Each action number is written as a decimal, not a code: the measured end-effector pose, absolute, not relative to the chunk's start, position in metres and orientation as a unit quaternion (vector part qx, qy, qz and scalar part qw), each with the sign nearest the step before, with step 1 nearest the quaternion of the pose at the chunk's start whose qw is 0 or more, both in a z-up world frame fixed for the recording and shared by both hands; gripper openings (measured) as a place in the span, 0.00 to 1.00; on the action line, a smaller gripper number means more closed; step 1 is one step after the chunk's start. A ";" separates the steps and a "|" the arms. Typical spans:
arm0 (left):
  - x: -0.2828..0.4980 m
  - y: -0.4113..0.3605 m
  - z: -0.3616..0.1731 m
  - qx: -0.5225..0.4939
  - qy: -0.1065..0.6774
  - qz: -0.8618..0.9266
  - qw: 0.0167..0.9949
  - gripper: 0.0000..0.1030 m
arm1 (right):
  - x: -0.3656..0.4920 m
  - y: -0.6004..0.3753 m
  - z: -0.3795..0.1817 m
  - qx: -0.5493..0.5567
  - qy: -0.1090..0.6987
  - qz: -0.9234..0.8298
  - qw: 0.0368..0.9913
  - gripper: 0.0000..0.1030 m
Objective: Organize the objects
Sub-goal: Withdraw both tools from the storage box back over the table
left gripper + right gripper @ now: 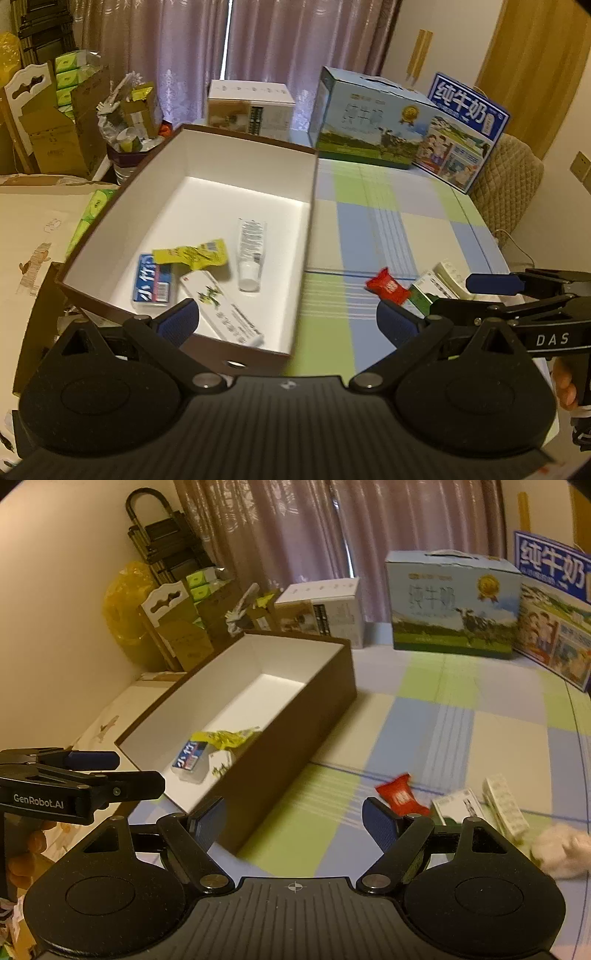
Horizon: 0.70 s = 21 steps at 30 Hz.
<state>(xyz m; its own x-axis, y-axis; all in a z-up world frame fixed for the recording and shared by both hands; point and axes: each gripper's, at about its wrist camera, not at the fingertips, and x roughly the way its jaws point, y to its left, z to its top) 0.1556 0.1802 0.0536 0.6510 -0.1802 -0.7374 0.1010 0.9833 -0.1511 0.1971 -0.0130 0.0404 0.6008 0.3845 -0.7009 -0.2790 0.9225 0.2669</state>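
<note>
A brown box with a white inside [312, 221] [325, 701] stands on the checked tablecloth. In it lie a blue packet [153, 284] [189, 758], a yellow wrapper [190, 254] [225, 738], a white tube [251, 254] and a white-green carton [221, 306]. On the cloth to the right lie a red packet [388, 286] [400, 794], a green-white carton [430, 290] [456, 805] and a white carton [450, 275] [504, 808]. My left gripper [288, 319] is open over the box's near corner. My right gripper [293, 821] [460, 295] is open beside the red packet.
Milk cartons [369, 122] [452, 605] and a blue-signed box [469, 136] stand at the back of the table. A white box [251, 110] stands behind the brown box. Cardboard and clutter [66, 125] fill the left. A pale cloth lump [565, 853] lies at the right.
</note>
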 end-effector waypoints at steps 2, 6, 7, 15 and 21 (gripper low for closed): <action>0.151 0.171 0.052 -0.047 0.413 -0.081 0.906 0.98 | 0.190 -0.022 0.038 0.067 0.409 0.182 0.892 0.75; 0.144 0.149 0.047 -0.047 0.422 -0.096 0.900 0.98 | 0.176 -0.042 0.031 0.072 0.419 0.172 0.889 0.75; 0.143 0.143 0.045 -0.046 0.424 -0.101 0.899 0.98 | 0.172 -0.048 0.029 0.074 0.423 0.166 0.888 0.75; 0.135 0.089 0.027 -0.036 0.452 -0.145 0.880 0.98 | 0.145 -0.100 0.010 0.097 0.450 0.116 0.880 0.75; 0.134 0.052 0.012 -0.021 0.472 -0.170 0.865 0.98 | 0.127 -0.135 0.002 0.113 0.458 0.082 0.878 0.75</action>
